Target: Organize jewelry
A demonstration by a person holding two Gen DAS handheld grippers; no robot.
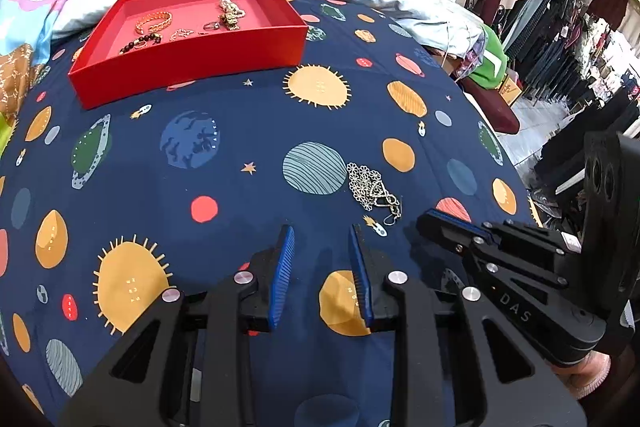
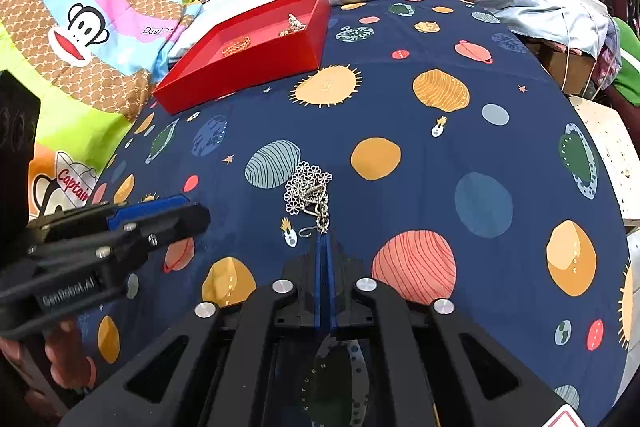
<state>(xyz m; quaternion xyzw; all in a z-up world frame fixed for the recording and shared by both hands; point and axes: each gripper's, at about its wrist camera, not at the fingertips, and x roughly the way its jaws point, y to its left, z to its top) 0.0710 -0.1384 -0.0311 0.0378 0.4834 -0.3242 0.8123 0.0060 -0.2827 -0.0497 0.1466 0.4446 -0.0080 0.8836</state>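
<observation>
Pinching the near end of the silver necklace on the bedspread, my right gripper closes narrowly; left gripper partly open, empty. Thin hold could slip before the far red tray.

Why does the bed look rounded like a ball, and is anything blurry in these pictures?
Both wrist views use fisheye lenses, so the planet-print bedsheet bulges and the corners go dark. In the left wrist view the silver flower necklace and red box are sharp under even light; the clothes rack at the right edge smears. In the right wrist view the left tool looks slightly soft.
</observation>
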